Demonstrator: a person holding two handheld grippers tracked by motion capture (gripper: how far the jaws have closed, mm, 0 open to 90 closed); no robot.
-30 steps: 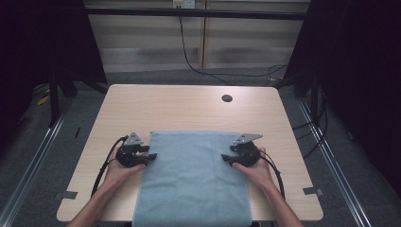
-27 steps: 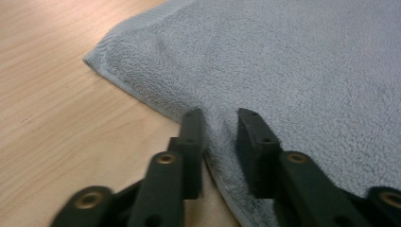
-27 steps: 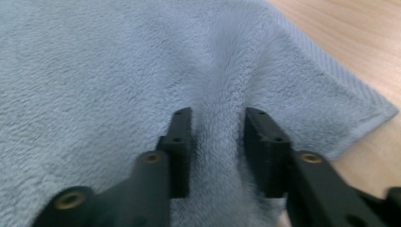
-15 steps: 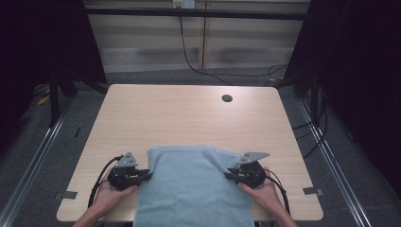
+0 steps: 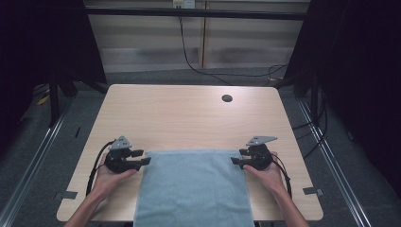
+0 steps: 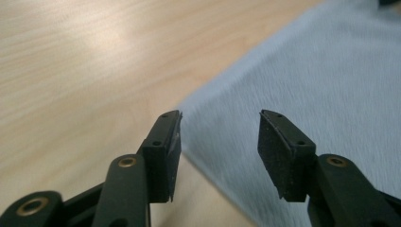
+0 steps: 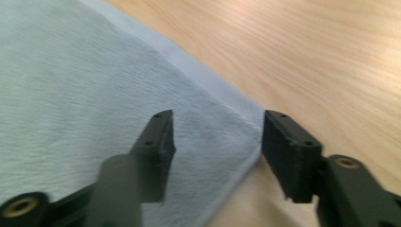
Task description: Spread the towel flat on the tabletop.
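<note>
On the near half of the pale wooden table (image 5: 179,118) I see a flat, pale-blue rectangular cloth towel (image 5: 194,189), hanging over the near edge; my left gripper (image 5: 143,157) and right gripper (image 5: 235,157) have just been opening, jaws parted at its far corners, gripping nothing.

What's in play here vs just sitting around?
In play: towel; left gripper and right gripper, both open at its far corners, jaws just opened.
Idle: table; its cable hole; wall cable.
</note>
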